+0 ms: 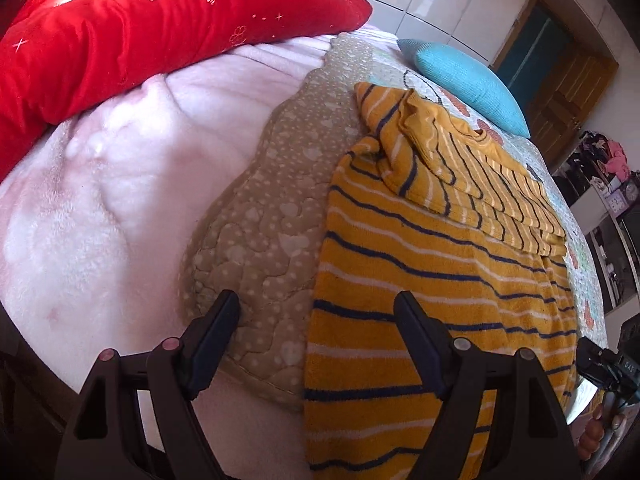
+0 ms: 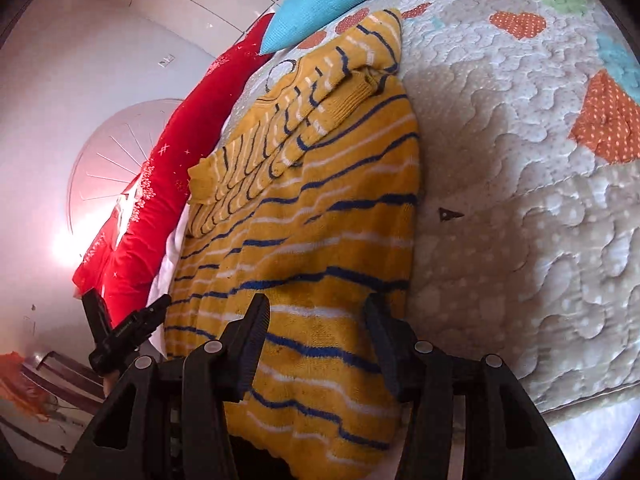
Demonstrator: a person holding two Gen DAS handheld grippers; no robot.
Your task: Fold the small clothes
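Note:
A small yellow sweater with navy and white stripes lies flat on the bed, its sleeves folded across the chest at the far end. It also shows in the right wrist view. My left gripper is open and empty, above the sweater's left hem edge and the beige quilt border. My right gripper is open and empty, low over the sweater's hem near its right edge. The left gripper also shows in the right wrist view.
A quilted bedspread with coloured hearts covers the bed, with a beige border. A pink fleece blanket and red quilt lie to the left. A turquoise pillow sits beyond the sweater. Shelves and a door stand at right.

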